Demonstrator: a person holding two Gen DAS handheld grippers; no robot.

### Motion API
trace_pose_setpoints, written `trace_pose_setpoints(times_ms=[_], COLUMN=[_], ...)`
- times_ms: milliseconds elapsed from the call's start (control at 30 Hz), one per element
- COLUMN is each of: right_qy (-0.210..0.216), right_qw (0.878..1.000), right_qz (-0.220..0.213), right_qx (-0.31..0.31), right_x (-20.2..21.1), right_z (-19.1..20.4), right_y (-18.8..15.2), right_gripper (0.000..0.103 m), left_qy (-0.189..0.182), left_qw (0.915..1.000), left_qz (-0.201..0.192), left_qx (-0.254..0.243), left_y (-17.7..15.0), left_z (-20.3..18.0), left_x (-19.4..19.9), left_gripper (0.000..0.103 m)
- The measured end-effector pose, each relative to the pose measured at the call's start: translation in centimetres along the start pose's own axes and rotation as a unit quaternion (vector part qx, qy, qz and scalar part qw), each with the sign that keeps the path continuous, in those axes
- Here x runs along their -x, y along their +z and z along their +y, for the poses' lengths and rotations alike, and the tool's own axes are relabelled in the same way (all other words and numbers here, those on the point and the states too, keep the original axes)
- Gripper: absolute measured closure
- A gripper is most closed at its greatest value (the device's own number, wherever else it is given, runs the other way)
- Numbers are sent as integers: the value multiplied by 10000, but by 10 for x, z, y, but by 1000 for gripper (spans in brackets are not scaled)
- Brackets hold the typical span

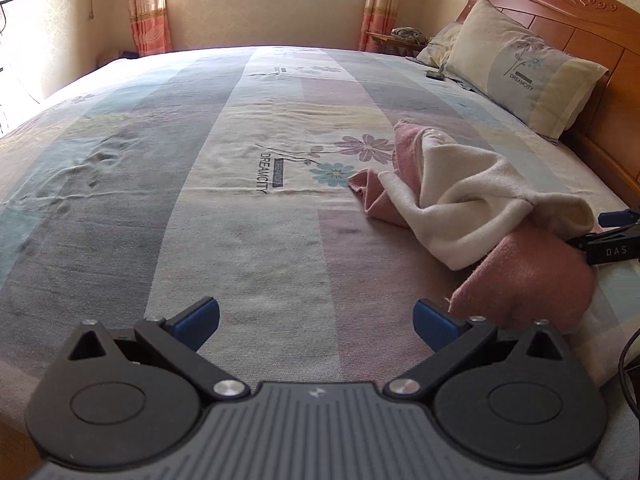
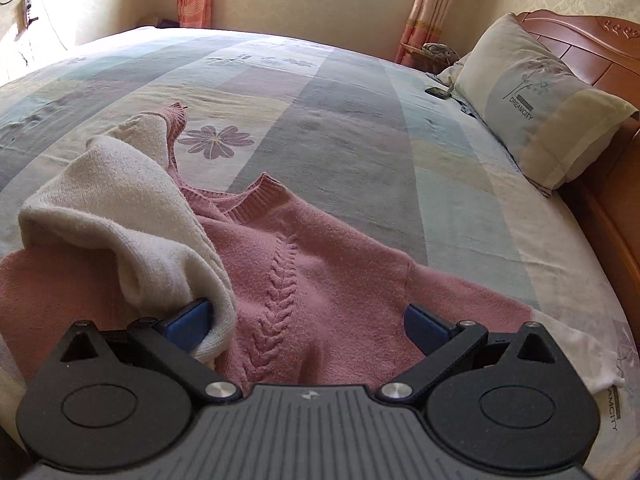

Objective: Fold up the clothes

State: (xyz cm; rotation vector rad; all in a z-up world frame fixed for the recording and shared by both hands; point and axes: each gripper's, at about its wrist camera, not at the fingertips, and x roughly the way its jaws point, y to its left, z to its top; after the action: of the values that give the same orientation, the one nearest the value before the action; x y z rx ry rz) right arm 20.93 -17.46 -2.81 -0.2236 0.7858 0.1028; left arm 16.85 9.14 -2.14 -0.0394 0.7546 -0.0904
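Note:
A pink and cream knitted sweater (image 1: 472,216) lies crumpled on the bed, to the right in the left wrist view. My left gripper (image 1: 316,322) is open over bare bedspread, its right finger close to the sweater's pink hem. In the right wrist view the sweater (image 2: 304,264) fills the foreground, with a cable braid down the pink body and a cream sleeve (image 2: 120,208) draped over its left side. My right gripper (image 2: 306,326) is open just above the pink body, with the cream sleeve's end resting against its left finger. The right gripper (image 1: 612,240) also shows at the left wrist view's right edge.
The bed (image 1: 200,184) has a pastel patchwork spread printed with flowers. Pillows (image 1: 520,68) lean on a wooden headboard (image 1: 584,28) at the right. A small dark object (image 1: 435,75) lies near the pillows. Window and curtains (image 1: 148,8) stand behind the bed.

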Motion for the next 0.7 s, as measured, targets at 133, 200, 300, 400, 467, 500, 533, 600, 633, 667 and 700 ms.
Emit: trace_pose_setpoints(times_ms=[133,200,300,400,467,500,533,600,633,667,700], right_qy=[-43,-79,-180,-341,-211,-136,-60,65,203,351,580], right_qw=[9997,9991,9977,9963,9961,9960,9956,9943,9935,9924,9912], right_qz=[88,151,258,333,172,43,-86,-339,-486,-627,-728], right_qx=[-235,-392,-598,-711,-835,-885,-934,-1007,-1008,-1002,-939], right_x=[-4,-7,-7,0,13,22,31,47,54,60,64], right_z=[-13,-20,-32,-41,-48,-49,-50,-49,-45,-40,-33], right_y=[-7,-12,-18,-24,-23,-20,-17,-11,-6,-1,3], right_gripper=[0,0,0,0,0,0,0,0,0,0,0], left_qy=[-378,-558,-935,-1253,-1291,-1304,-1319,-1342,-1328,-1292,-1260], left_qw=[9988,9978,9946,9906,9898,9896,9896,9900,9904,9909,9913], left_qz=[-123,-111,-36,62,91,98,104,118,127,131,126], left_qx=[-269,-339,-438,-554,-600,-599,-560,-423,-369,-350,-363], left_y=[16,22,25,20,14,12,11,11,12,12,12], left_z=[-22,-34,-55,-72,-78,-78,-77,-71,-68,-66,-65], left_x=[-25,-38,-54,-64,-68,-69,-71,-73,-73,-74,-73], left_gripper=[1,1,1,1,1,1,1,1,1,1,1])
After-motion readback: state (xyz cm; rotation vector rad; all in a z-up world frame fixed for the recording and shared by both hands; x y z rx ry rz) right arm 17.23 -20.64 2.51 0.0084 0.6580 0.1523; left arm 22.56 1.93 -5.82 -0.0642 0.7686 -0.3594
